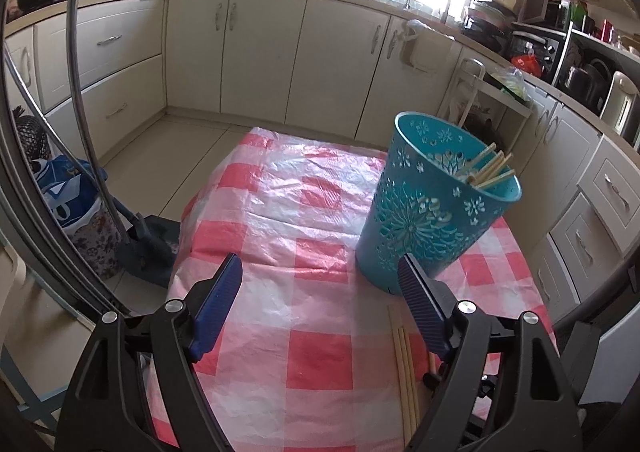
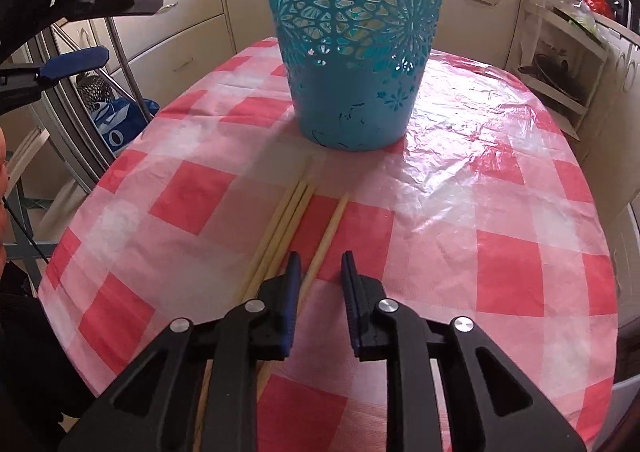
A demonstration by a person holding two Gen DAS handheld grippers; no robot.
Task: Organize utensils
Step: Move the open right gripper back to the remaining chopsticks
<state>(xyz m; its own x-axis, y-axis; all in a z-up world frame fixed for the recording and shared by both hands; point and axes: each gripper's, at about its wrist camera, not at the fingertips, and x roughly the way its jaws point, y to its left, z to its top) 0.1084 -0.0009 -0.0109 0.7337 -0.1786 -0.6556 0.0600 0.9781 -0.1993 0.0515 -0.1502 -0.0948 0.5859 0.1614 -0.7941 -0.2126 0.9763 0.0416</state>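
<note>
A teal cut-out basket (image 1: 432,207) stands on the red-and-white checked table (image 1: 304,219), with several wooden chopsticks (image 1: 490,169) leaning inside it. More chopsticks (image 1: 405,364) lie flat on the cloth in front of it. My left gripper (image 1: 320,278) is open and empty, above the cloth to the left of the basket. In the right wrist view the basket (image 2: 352,51) is straight ahead. A bundle of chopsticks (image 2: 282,228) and a single chopstick (image 2: 328,236) lie before it. My right gripper (image 2: 320,268) is partly open, low over the cloth, with the single chopstick running between its fingers, not clamped.
The left gripper's blue fingertip (image 2: 76,61) shows at the left of the right wrist view. Cream kitchen cabinets (image 1: 260,51) ring the table. A blue bag (image 1: 68,191) and metal poles (image 1: 84,99) stand left of the table. A white shelf rack (image 2: 560,63) stands at the right.
</note>
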